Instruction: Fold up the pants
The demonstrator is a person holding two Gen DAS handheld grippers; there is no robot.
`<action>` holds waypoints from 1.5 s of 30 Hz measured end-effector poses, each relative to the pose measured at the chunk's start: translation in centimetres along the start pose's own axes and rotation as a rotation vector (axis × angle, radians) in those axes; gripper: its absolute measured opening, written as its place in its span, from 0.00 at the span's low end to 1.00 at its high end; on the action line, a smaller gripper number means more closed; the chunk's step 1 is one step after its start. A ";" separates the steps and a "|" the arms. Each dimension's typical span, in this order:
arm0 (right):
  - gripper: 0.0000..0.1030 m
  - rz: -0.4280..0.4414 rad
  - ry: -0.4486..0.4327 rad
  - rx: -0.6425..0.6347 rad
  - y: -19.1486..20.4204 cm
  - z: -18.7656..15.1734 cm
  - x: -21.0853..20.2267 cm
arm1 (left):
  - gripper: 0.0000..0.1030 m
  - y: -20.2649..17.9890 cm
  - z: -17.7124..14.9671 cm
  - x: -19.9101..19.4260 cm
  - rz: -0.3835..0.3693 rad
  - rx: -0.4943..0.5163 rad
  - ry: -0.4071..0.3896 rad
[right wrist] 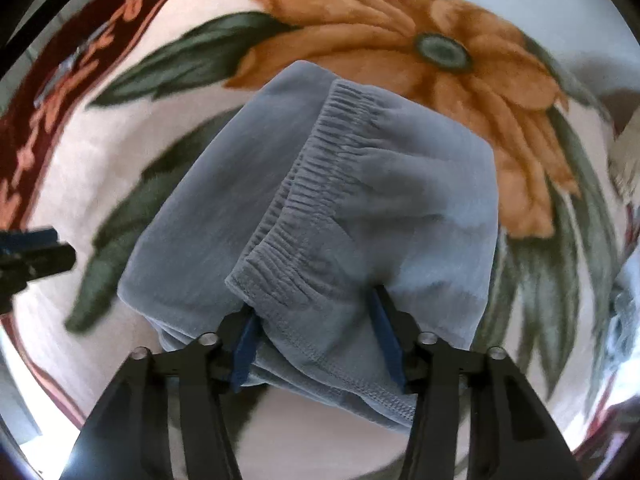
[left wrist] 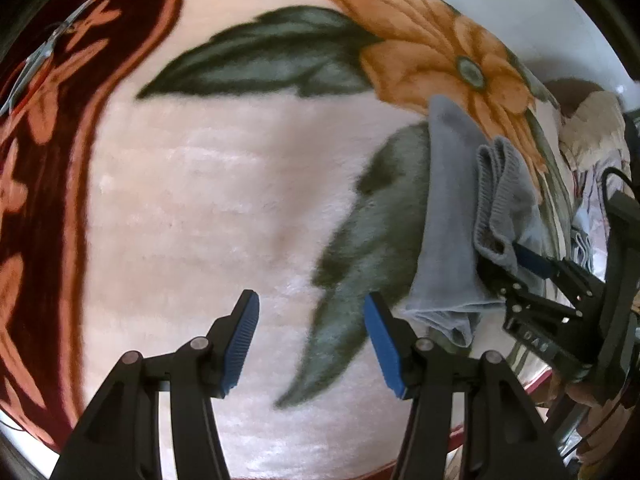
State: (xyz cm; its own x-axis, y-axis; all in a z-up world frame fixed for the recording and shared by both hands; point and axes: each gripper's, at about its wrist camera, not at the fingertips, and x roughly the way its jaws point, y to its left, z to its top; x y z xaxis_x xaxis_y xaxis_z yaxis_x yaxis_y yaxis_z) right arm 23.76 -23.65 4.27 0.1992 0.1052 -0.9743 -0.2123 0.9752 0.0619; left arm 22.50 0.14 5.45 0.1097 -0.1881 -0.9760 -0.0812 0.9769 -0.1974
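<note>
We see the grey pants (right wrist: 320,216) folded into a thick bundle on a plush blanket (left wrist: 200,200), lying over the green leaves of its pattern, just below a large orange flower (right wrist: 400,60). The elastic waistband (right wrist: 296,200) is turned up on top of the bundle and runs from its far edge down toward the camera in the right wrist view.

The right gripper (right wrist: 316,344) stands over the near end of the bundle with its blue-padded fingers (right wrist: 244,348) on either side of the stitched edge of the waistband fabric. The cloth fills the gap between the pads, but the picture is blurred there and we cannot tell whether the pads press on it or merely stand around it.

From the left wrist view, the left gripper (left wrist: 310,344) points down over bare cream blanket, its jaws spread with nothing between them. The pants (left wrist: 460,208) lie off to its right, apart from it, and the right gripper (left wrist: 532,260) shows there at the bundle's edge. A dark red border with orange blossoms (left wrist: 44,120) runs along the blanket's left side. At the far right edge some crumpled light cloth (left wrist: 592,132) lies beyond the blanket.
</note>
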 end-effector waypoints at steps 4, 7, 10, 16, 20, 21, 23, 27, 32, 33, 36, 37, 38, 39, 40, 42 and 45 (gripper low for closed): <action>0.21 0.205 -0.020 0.290 -4.5 0.1 -1.1 | 0.56 0.4 -0.3 -0.2 0.003 -0.009 -0.005; 0.18 0.307 -0.046 0.444 -6.9 -0.6 -1.6 | 0.56 0.5 -0.4 -0.2 0.010 -0.009 -0.005; 0.18 0.336 -0.069 0.460 -7.2 -0.7 -2.7 | 0.56 0.6 -0.6 -0.2 0.013 -0.019 -0.004; 0.16 0.339 -0.100 0.375 -6.2 -0.3 -4.6 | 0.56 0.2 -0.7 -0.4 0.008 -0.014 -0.004; 0.16 0.280 -0.116 0.336 -6.1 -0.1 -5.2 | 0.56 -1.1 -0.4 -1.1 -0.025 0.004 -0.018; 0.16 0.263 -0.106 0.314 -5.9 -0.1 -4.9 | 0.56 -1.6 -0.2 -1.3 -0.042 0.013 -0.022; 0.21 0.261 -0.046 0.266 -5.3 -0.2 -3.7 | 0.56 -3.0 0.2 -1.6 -0.073 0.043 -0.031; 0.32 0.197 0.032 0.166 -3.9 -0.9 -2.2 | 0.56 -5.2 0.8 -1.6 -0.092 0.079 -0.047; 0.38 0.112 0.017 0.031 -2.1 -1.5 -1.8 | 0.56 -6.1 0.8 0.0 -0.096 0.083 -0.027; 0.39 0.104 0.016 0.017 -1.8 -1.5 -1.7 | 0.56 -5.9 0.7 0.2 -0.091 0.082 -0.021; 0.47 0.095 0.012 0.001 -1.3 -1.4 -1.6 | 0.56 -5.3 0.3 1.0 -0.075 0.066 -0.005; 0.49 0.090 0.007 -0.001 -1.2 -1.4 -1.5 | 0.56 -5.1 0.2 1.2 -0.069 0.065 -0.003; 0.50 0.081 0.007 -0.004 -1.0 -1.5 -1.3 | 0.56 -5.0 0.1 1.3 -0.061 0.069 -0.001; 0.50 0.061 0.012 -0.014 -0.8 -1.4 -1.0 | 0.56 -4.9 0.0 1.4 -0.055 0.074 0.000; 0.50 0.019 0.016 -0.048 -0.4 -1.5 -0.6 | 0.56 -4.9 -0.1 1.5 -0.050 0.079 0.000; 0.50 -0.035 0.007 -0.110 0.2 -1.7 -0.2 | 0.56 -4.8 -0.2 1.6 -0.043 0.088 0.000; 0.45 -0.084 -0.002 -0.162 0.6 -2.1 0.2 | 0.56 -4.7 -0.3 1.5 -0.044 0.088 -0.001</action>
State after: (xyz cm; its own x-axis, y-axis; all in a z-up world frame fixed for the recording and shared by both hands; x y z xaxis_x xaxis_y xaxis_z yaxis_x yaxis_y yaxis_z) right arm 21.64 -23.50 3.66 0.2248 0.0254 -0.9741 -0.3465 0.9364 -0.0555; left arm 22.78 -4.74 4.84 0.1118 -0.2314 -0.9664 0.0112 0.9727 -0.2316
